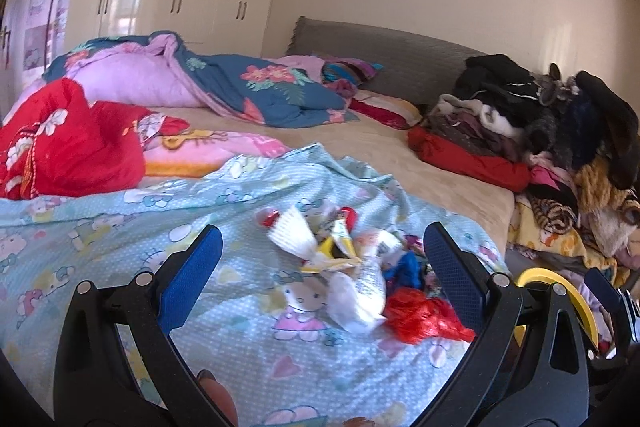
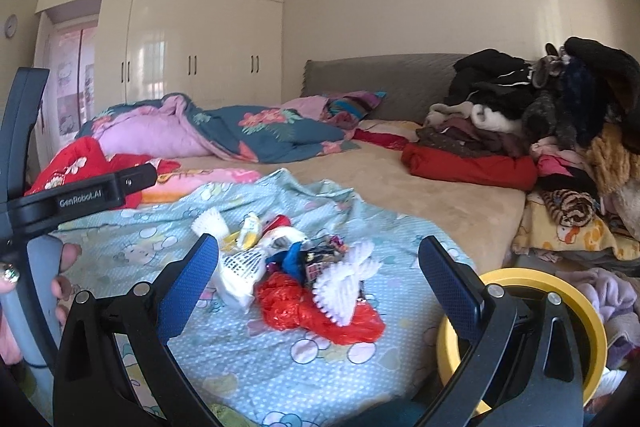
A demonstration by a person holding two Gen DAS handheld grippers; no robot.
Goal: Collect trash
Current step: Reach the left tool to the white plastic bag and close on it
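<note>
Both sets of jaws stand wide apart with nothing between their blue pads. On my left gripper point(image 1: 322, 257) feed, the small heap of mixed wrappers and bags point(image 1: 352, 275) lies on the pale blue cartoon-print bedsheet point(image 1: 100, 239) just ahead of the fingers, sitting nearer the right finger than the left; the crumpled red plastic bag point(image 1: 420, 319) at the near edge of the heap almost meets that right finger's inner face, though I cannot tell whether it touches. On my right gripper point(image 2: 318, 259) feed the same heap sits between the two fingertips and slightly beyond them, apart from both pads.

I see the heap as loose and tangled: the red bag lowest and nearest, white foam netting sleeves point(image 2: 344, 283) draped over it, a crumpled white wrapper with print point(image 1: 360, 291) beside them, a yellow-and-white packet point(image 2: 250, 227) toward the far side, a bit of blue plastic point(image 2: 294, 257) in the middle and a small dark printed wrapper point(image 2: 320, 259) next to it.

At the bed's edge to the right, a round yellow-rimmed bin point(image 2: 560, 307) stands low, partly hidden behind the right finger in both views. A hand point(image 2: 60, 275) holding the left gripper's grey handle shows at the left of my right feed.
</note>
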